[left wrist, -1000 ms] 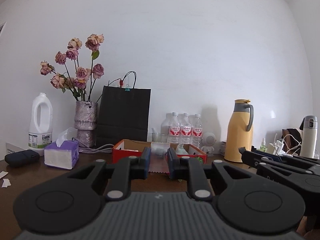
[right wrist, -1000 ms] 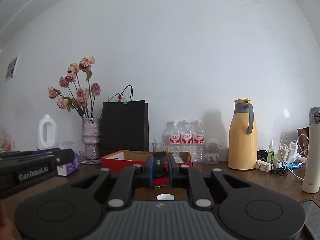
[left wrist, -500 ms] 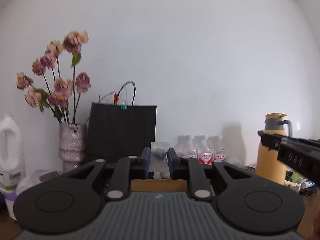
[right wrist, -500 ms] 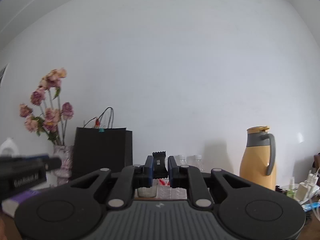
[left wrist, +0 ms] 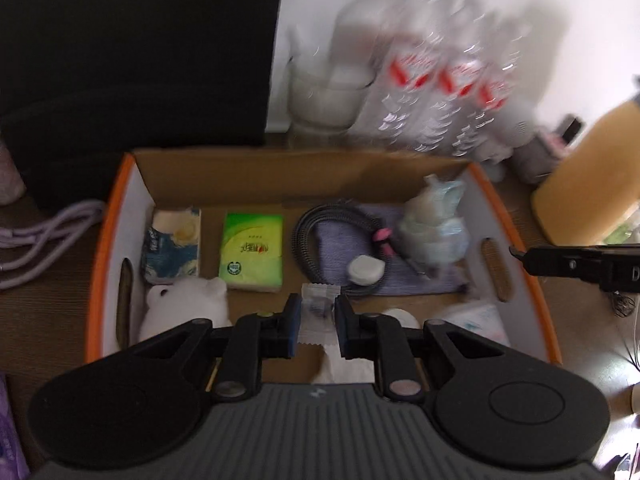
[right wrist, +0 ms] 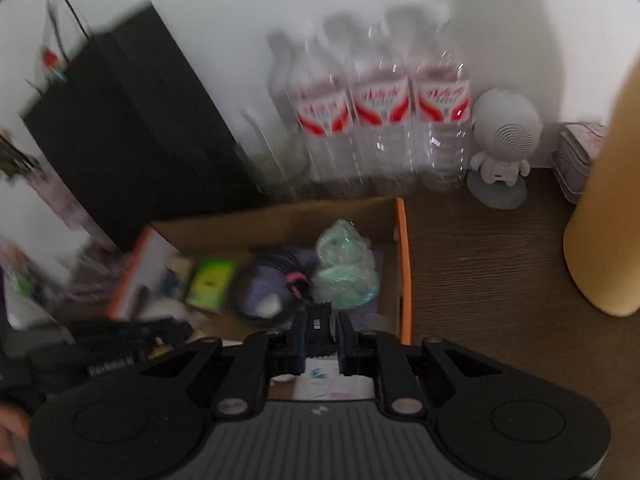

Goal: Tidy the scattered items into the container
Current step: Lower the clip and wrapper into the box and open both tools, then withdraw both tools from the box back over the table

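Left wrist view: both grippers hold items over the cardboard box [left wrist: 120, 216].
Left gripper [left wrist: 317, 326] pinches a clear sachet [left wrist: 316, 304]; right gripper [right wrist: 319, 338] clamps a black packet [right wrist: 318, 328], box at 12 o'clock, ready for dropping.

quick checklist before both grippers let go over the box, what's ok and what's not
1. Left gripper shut on clear packet: ok.
2. Right gripper shut on black packet: ok.
3. Left gripper over the box, not the table: ok.
4. Right gripper over the box, near its orange right wall: ok, but close to the edge.
5. Free spot below each packet: cannot tell, the box already holds a cable, tissue packs and more, and the view is blurred.
6. Grippers clear of each other: ok, apart in both views.
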`<move>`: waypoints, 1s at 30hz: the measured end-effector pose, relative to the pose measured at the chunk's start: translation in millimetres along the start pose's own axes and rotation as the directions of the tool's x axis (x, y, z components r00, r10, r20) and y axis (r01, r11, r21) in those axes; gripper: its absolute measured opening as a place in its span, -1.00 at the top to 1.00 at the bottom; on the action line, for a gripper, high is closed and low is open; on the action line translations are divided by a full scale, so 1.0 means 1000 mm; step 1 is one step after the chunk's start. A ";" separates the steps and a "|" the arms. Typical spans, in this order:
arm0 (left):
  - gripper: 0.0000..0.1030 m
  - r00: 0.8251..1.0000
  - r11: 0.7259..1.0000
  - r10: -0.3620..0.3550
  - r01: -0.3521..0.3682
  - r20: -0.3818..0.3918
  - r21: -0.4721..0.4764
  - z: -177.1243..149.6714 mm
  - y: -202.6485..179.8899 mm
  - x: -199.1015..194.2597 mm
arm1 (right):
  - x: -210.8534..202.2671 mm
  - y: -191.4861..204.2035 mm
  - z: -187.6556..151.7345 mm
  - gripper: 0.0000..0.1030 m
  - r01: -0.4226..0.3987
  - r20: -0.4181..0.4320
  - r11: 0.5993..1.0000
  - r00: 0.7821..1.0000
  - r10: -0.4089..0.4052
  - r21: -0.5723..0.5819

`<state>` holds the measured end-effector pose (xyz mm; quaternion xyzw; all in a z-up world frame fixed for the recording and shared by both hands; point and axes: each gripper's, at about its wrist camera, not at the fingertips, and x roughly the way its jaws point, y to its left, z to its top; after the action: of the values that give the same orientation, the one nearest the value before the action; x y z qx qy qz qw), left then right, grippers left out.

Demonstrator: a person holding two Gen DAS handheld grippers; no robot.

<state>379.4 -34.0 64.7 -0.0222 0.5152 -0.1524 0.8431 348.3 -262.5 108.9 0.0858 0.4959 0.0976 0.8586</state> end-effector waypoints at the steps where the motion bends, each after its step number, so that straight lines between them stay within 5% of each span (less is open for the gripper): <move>1: 0.63 1.000 1.000 -0.003 0.002 -0.021 -0.004 0.004 0.001 0.009 | 0.011 0.004 0.005 0.74 0.026 -0.032 0.999 0.999 -0.026 -0.028; 6: 0.58 0.993 0.997 0.070 -0.072 -0.090 -0.010 0.010 0.003 0.044 | 0.060 0.013 0.010 0.72 0.111 -0.132 0.992 0.984 -0.119 -0.068; 8: 0.27 0.994 0.998 0.058 -0.061 -0.097 -0.031 0.012 0.007 0.044 | 0.077 0.011 0.010 0.66 0.139 -0.177 0.989 0.973 -0.147 -0.056; 10: 0.17 0.996 0.999 0.035 -0.038 -0.079 -0.032 0.013 0.009 0.035 | 0.080 0.009 0.009 0.53 0.133 -0.187 0.990 0.973 -0.138 -0.038; 13: 0.11 0.998 0.998 0.036 -0.039 -0.061 -0.045 0.016 0.010 0.015 | 0.069 0.009 0.015 0.19 0.102 -0.170 0.995 0.980 -0.102 -0.008; 17: -0.36 0.998 0.996 0.062 -0.064 -0.028 -0.065 0.014 0.012 -0.016 | 0.041 0.016 0.020 0.08 0.090 -0.132 0.996 0.987 -0.089 0.007; 20: -0.40 0.996 0.994 0.084 -0.087 -0.041 -0.071 0.007 0.011 -0.037 | 0.017 0.026 0.016 -0.23 0.088 -0.103 0.996 0.991 -0.087 0.005; 23: -0.56 0.992 0.991 0.116 -0.119 -0.049 -0.066 -0.003 0.006 -0.060 | -0.001 0.036 0.008 -0.27 0.092 -0.095 0.996 0.991 -0.092 -0.006; 26: -0.67 0.988 0.987 0.154 -0.154 0.021 -0.040 -0.019 0.000 -0.091 | -0.024 0.046 -0.003 -0.53 0.086 -0.052 0.996 0.995 -0.087 -0.025; 28: -0.81 0.969 0.978 0.206 -0.204 0.136 -0.031 -0.037 -0.006 -0.112 | -0.043 0.056 -0.017 -0.55 0.086 0.026 0.995 0.996 -0.085 -0.050; 29: -0.93 0.945 0.971 0.237 -0.236 0.227 -0.032 -0.050 -0.011 -0.123 | -0.053 0.061 -0.026 -0.55 0.087 0.091 0.995 0.992 -0.082 -0.056; 30: -0.97 0.903 0.965 0.257 -0.262 0.346 -0.033 -0.066 -0.016 -0.133 | -0.065 0.065 -0.038 -0.56 0.093 0.175 0.994 0.981 -0.081 -0.062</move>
<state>261.1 -3.8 151.6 0.0258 0.3557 -0.0363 0.9335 278.1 -214.4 159.5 0.0423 0.4193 0.0694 0.9042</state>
